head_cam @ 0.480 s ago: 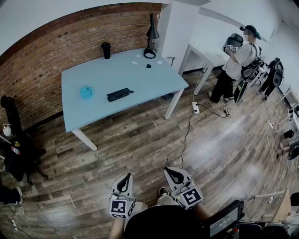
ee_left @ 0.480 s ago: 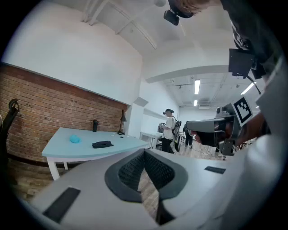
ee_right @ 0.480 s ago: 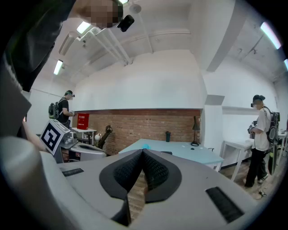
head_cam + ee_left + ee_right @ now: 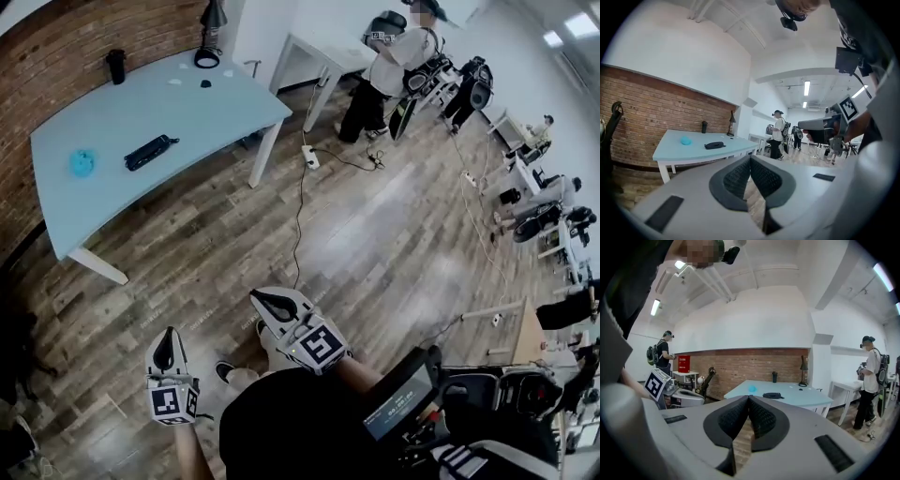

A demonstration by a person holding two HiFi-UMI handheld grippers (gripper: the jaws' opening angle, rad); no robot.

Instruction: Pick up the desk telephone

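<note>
Now, head view: against half a second ago the table (image 4: 187, 103) has slid to upper left. The desk telephone (image 4: 150, 152), a dark oblong, lies flat on it, well apart from both tools. The left gripper (image 4: 168, 337) and right gripper (image 4: 267, 298) hang over wooden floor (image 4: 394, 244); a cable (image 4: 298, 216) trails ahead. I judge the approach not begun.
Left gripper view: jaws together, empty; the telephone sits back from the near table edge.
Right gripper view: jaws closed on nothing; open floor runs to the table.
</note>
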